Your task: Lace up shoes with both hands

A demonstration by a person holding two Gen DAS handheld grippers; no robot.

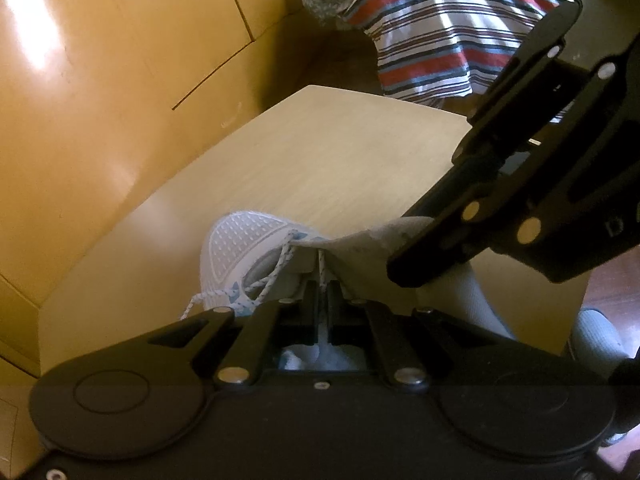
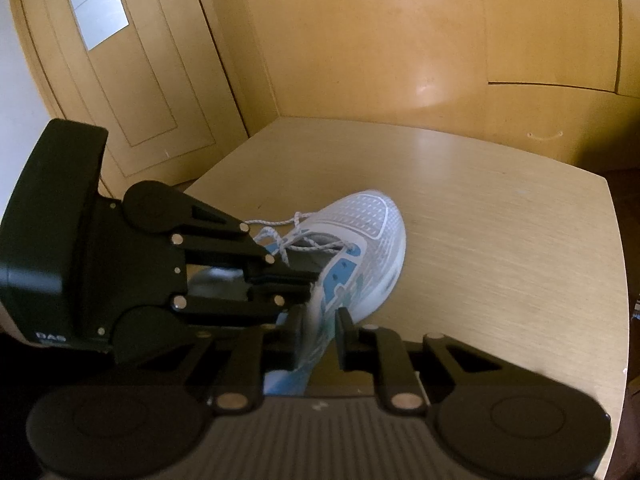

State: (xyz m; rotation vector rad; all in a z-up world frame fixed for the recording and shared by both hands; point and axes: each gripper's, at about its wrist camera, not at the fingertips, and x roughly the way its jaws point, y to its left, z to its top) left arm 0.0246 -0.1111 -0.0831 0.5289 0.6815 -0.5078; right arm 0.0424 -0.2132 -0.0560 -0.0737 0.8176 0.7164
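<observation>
A white mesh shoe (image 1: 240,248) with blue side panels (image 2: 340,276) lies on a pale wooden table (image 1: 340,152), toe pointing away from me. Its white speckled lace (image 1: 276,268) hangs loose over the eyelets. My left gripper (image 1: 321,286) is shut on a strand of that lace, which runs taut between its fingers. In the right wrist view the left gripper (image 2: 308,280) reaches in from the left, over the shoe's opening. My right gripper (image 2: 320,320) is shut on the shoe's upper edge. In the left wrist view the right gripper (image 1: 400,264) pinches the grey eyelet flap (image 1: 360,240) from the right.
Glossy yellow wooden panels (image 2: 360,40) rise behind the table (image 2: 500,240), with a door (image 2: 140,80) at the left. A red, blue and white striped cloth (image 1: 440,32) lies beyond the table's far edge. The table's right edge drops to a dark floor (image 1: 616,276).
</observation>
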